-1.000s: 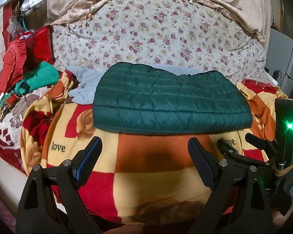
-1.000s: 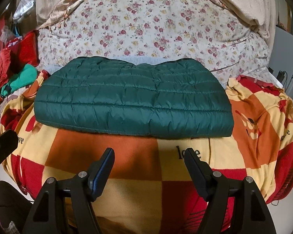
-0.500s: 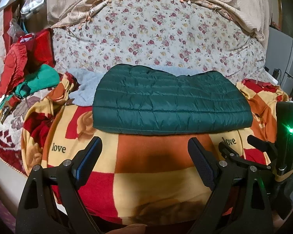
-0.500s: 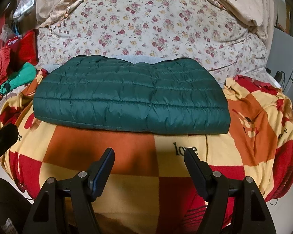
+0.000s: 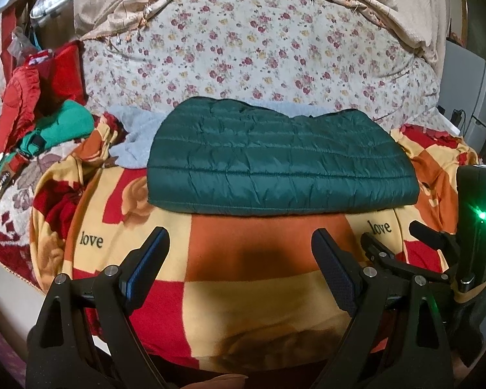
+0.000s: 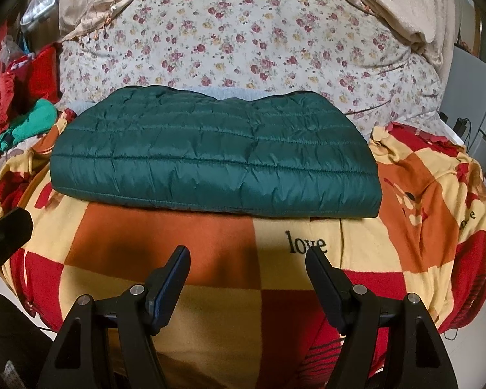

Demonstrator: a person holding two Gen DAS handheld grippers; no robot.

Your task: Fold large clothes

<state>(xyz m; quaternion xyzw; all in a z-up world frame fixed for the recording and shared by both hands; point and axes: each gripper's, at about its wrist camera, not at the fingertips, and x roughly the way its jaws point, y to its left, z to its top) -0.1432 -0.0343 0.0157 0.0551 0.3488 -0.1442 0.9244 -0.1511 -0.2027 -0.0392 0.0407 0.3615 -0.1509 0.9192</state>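
Observation:
A dark green quilted jacket lies folded into a flat rectangle on a red, orange and cream checked blanket; it also shows in the right wrist view. My left gripper is open and empty, hovering over the blanket just short of the jacket's near edge. My right gripper is open and empty, also short of the near edge. The right gripper's body shows at the right of the left wrist view.
A floral quilt rises behind the jacket. A pale grey garment lies under its far left corner. Red and green clothes are piled at the left. The blanket drapes over the bed's near and right edges.
Both grippers have drifted slightly; the jacket sits a little lower and closer in the right wrist view. The jacket itself has not moved and both grippers stay open.

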